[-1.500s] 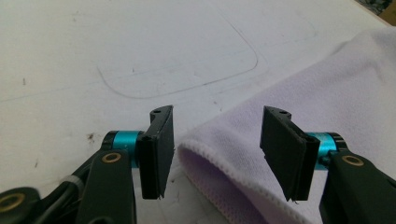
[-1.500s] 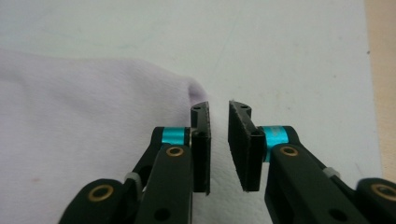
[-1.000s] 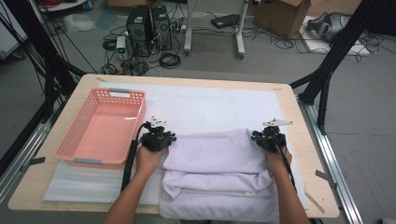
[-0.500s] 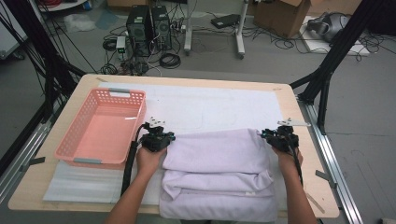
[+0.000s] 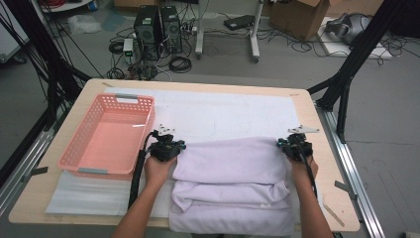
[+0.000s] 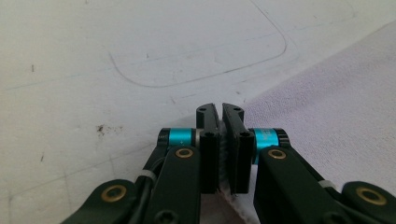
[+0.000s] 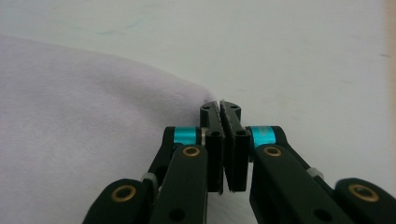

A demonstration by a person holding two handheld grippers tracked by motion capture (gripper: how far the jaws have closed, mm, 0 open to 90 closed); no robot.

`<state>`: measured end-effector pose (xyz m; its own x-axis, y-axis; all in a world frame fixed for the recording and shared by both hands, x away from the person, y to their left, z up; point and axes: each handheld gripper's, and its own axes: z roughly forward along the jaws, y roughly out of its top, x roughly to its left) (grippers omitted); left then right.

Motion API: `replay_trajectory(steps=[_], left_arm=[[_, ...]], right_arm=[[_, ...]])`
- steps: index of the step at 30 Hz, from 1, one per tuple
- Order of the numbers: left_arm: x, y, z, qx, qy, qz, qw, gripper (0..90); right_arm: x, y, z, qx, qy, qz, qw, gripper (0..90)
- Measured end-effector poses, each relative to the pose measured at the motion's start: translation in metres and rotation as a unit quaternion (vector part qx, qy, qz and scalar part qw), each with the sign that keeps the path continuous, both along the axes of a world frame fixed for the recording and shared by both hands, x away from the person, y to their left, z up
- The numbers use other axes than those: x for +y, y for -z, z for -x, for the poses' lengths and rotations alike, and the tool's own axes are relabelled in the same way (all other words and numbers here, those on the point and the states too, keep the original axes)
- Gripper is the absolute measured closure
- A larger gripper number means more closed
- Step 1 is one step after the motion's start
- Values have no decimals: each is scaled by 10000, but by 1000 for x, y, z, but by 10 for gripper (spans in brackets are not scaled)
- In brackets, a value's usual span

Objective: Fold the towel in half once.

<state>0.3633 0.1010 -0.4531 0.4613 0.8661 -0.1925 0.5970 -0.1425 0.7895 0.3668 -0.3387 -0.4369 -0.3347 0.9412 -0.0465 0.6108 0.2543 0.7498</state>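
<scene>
So the lavender towel (image 5: 233, 188) is lying folded over itself on the white mat (image 5: 223, 111) at the near middle of the table (image 5: 317, 163), with its front edge hanging close to the person's side. The left gripper (image 5: 167, 147) sits at the towel's far-left corner and the right gripper (image 5: 295, 145) at the far-right corner, so the top fold is stretched between the two. In the left gripper view the two black jaws are pressed together with a thin strip of towel edge pinched between them, you can see the white hem poking out below the pads, and the rest of the cloth (image 6: 336, 116) spreads off to the right of the jaws. In the right gripper view it's mirrored: jaws squeezed together on the very tip of the corner, a bit of fabric peeking out at the top of the pads, and the bulk of the towel (image 7: 79, 126) lies to the left. Both grips are right at the corners, not deep into the cloth. The pink basket (image 5: 86, 156) sits on the left side of the table, just beside the left gripper and apart from the towel.
</scene>
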Motion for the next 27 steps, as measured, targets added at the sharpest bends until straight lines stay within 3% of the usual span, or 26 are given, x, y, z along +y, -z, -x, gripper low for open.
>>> replay_trajectory(steps=[4,6,8,11,14,17,23,25,26,27], left_arm=[[0,0,0,-16,3,-30,10000,851],[0,0,0,-13,-5,-26,10000,847],[1,0,0,17,-53,21,10000,826],[2,0,0,14,-25,69,10000,725],[0,-2,1,60,-36,62,10000,553],[-1,-3,3,72,-24,-24,10000,446],[-3,-2,6,-145,203,-509,9984,426],[-6,-1,8,-256,195,-671,9972,448],[-6,-2,8,-251,243,-588,9977,507],[-5,-3,7,-167,291,-424,9985,655]], right_arm=[[-9,-5,5,-141,81,-27,9999,862],[-8,-7,6,-216,187,15,9996,730],[-14,-10,8,-332,328,-315,9984,679],[-20,-14,10,-463,263,-547,9971,631],[-20,-8,7,-162,28,-729,9972,552],[-12,-2,4,-1,-251,-719,9971,513],[6,9,1,373,-597,-429,9966,476],[7,9,2,316,-590,-367,9971,522],[8,9,3,316,-614,-392,9968,626],[9,9,5,319,-740,-459,9957,784]])
